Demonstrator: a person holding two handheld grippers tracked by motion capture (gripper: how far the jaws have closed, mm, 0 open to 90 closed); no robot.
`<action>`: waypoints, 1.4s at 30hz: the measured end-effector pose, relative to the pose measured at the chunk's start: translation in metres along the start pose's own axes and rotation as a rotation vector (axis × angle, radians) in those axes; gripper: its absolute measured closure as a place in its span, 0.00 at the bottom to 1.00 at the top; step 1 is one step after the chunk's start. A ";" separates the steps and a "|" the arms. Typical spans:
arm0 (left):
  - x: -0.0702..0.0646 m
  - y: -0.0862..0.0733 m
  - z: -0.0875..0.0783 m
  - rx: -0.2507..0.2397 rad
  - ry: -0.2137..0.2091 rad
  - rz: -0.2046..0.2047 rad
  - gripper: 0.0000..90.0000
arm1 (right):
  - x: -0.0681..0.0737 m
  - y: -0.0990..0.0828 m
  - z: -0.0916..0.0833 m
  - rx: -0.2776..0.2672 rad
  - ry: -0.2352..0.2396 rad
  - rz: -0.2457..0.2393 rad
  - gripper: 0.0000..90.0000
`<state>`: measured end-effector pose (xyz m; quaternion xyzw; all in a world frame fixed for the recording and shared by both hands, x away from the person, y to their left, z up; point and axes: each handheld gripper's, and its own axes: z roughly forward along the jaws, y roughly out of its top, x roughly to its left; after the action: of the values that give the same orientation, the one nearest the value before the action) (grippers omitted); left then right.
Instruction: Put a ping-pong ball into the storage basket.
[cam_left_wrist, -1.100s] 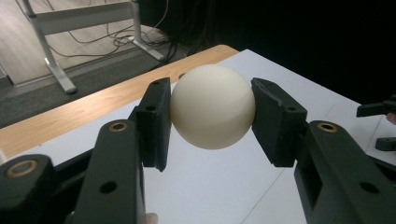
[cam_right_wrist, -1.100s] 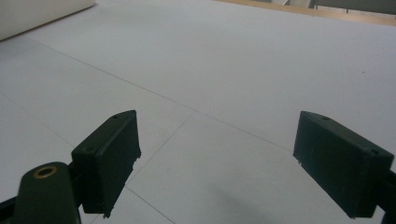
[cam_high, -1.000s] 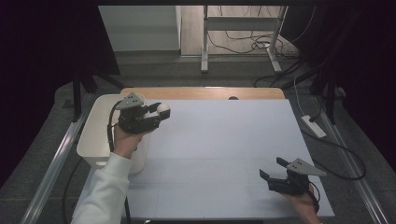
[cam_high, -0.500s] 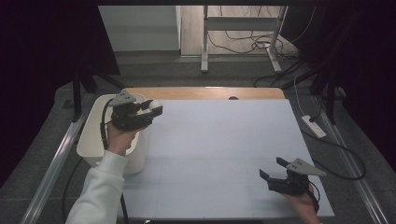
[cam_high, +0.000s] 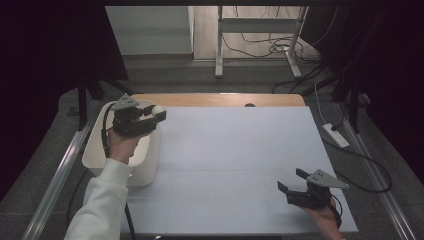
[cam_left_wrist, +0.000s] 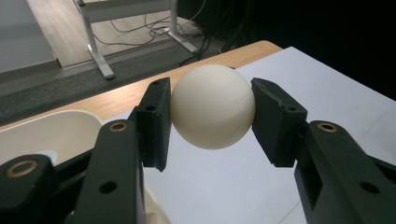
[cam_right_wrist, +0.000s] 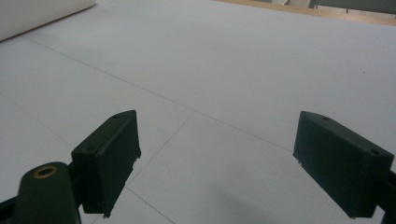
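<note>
Left gripper (cam_high: 154, 116): your jaws are clenched on the white ball (cam_left_wrist: 212, 106) – pads pressing both its sides.
Change: since the earlier frame your left hand has carried the ball leftward, off the white mat (cam_high: 240, 165) to above the white bin (cam_high: 95, 152).
Ball position: over the bin's right rim, near the table's wooden far edge (cam_high: 220, 99).
Right gripper (cam_high: 292, 186): released, jaws wide, nothing between – unmoved at the mat's near right corner.
Open room: the mat between your grippers lies bare.
</note>
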<state>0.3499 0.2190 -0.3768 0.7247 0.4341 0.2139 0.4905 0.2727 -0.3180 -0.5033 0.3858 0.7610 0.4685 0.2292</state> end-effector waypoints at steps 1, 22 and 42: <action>0.002 0.000 -0.001 0.002 0.006 0.000 0.56 | 0.000 0.000 0.000 0.000 0.000 0.000 0.16; 0.020 -0.001 -0.020 0.001 0.082 -0.019 0.56 | -0.001 0.000 0.001 0.001 0.001 0.003 0.16; 0.039 -0.007 -0.025 0.036 0.147 -0.052 0.56 | -0.001 -0.001 0.001 0.003 -0.002 0.005 0.16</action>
<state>0.3492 0.2662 -0.3766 0.7041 0.4915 0.2457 0.4497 0.2742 -0.3185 -0.5043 0.3884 0.7605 0.4677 0.2281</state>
